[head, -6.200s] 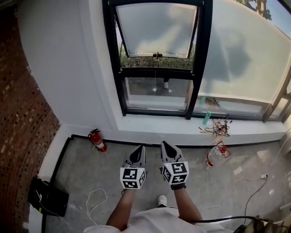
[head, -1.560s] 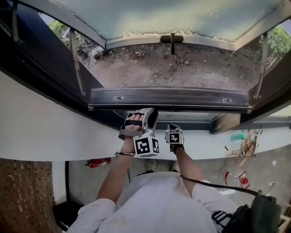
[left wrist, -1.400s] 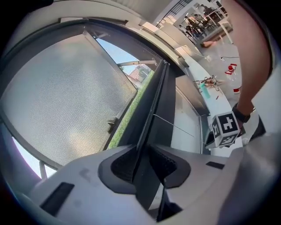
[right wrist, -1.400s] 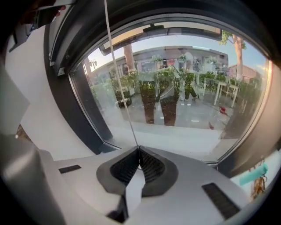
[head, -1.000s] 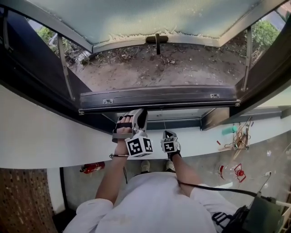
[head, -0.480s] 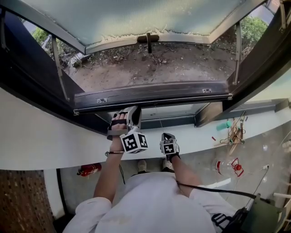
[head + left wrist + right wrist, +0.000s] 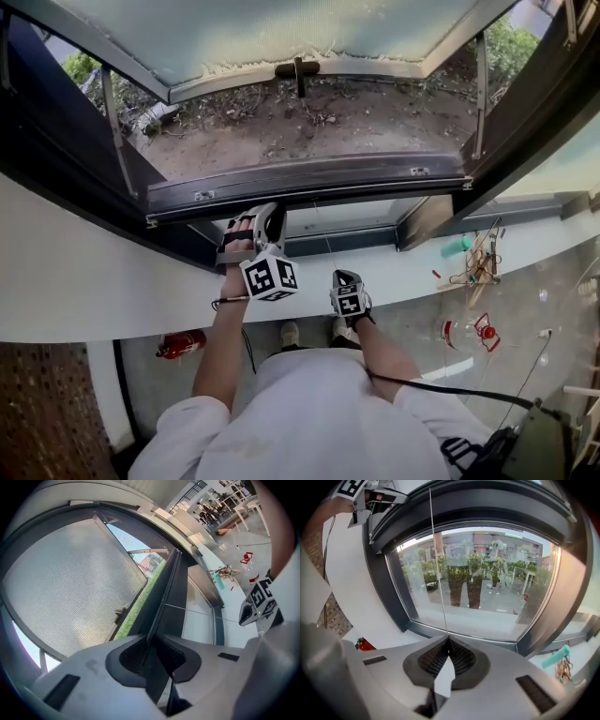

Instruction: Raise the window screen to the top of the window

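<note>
step: very start of the lift, I'd say. Both grips are on, and the bar hasn't gone up at all.
left hand-held gripper: jaws pinched together on the thin lip of the dark screen bar, toward its left end.
right hand-held gripper: sits lower, in front of the lower pane. Its jaws are closed tight on a thin cord that runs straight up to the bar.
where the screen is: the bar lies across the middle of the window, at the foot of the open upper half. The whole height is left to cover. I can't honestly make out the mesh itself.
next move: my guess is the left pushes the bar up and keeps it level so it doesn't jam in the side tracks. The right would then work the cord or let it follow. Which way the cord drives it, no idea from here.
in the way: not much. The frosted sash is swung outward with its handle, and it looks clear of the bar's path. The top of the frame is out of the head view, though.
around: a white sill with a teal thing and a tangle of wire off to the right. On the floor are a red fire extinguisher and a clear bottle.
</note>
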Available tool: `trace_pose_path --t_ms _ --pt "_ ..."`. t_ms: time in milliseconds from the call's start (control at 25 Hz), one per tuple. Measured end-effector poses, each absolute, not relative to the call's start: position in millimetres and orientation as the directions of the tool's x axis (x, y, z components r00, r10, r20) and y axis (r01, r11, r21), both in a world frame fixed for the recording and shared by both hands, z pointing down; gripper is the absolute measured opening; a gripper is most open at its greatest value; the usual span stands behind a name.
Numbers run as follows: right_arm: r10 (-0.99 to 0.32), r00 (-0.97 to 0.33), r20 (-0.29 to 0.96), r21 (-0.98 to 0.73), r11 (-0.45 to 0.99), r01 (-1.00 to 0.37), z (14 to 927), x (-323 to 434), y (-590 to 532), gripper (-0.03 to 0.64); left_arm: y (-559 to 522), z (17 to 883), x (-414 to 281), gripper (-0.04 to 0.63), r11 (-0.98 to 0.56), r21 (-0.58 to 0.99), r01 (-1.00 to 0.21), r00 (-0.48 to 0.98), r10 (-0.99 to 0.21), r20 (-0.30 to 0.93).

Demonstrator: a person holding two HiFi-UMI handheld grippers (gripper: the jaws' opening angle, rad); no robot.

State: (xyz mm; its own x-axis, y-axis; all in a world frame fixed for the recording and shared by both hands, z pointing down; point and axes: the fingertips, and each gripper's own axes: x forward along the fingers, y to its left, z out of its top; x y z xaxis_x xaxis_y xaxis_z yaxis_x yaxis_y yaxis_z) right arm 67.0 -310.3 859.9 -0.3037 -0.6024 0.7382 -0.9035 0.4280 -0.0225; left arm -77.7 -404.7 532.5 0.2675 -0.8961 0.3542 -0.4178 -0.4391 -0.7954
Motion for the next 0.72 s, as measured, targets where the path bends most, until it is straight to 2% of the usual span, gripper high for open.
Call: trace_pose_path --t_ms 240,720 --pt "-0.630 -0.315 0.710 0.000 0.446 -0.895 856.6 74.4 -304.7 0.003 -404.3 529.2 -77.5 0.043 -0.459 -0.777 -0.431 0.294 -0.886 0.360" --pt "-0.600 -0.329 0.729 -0.010 0.472 -0.882 851.0 65.9 -297.3 0.003 -402.1 515.1 -76.7 0.044 -0.444 -0.734 -0.514 0.336 -0.892 0.304"
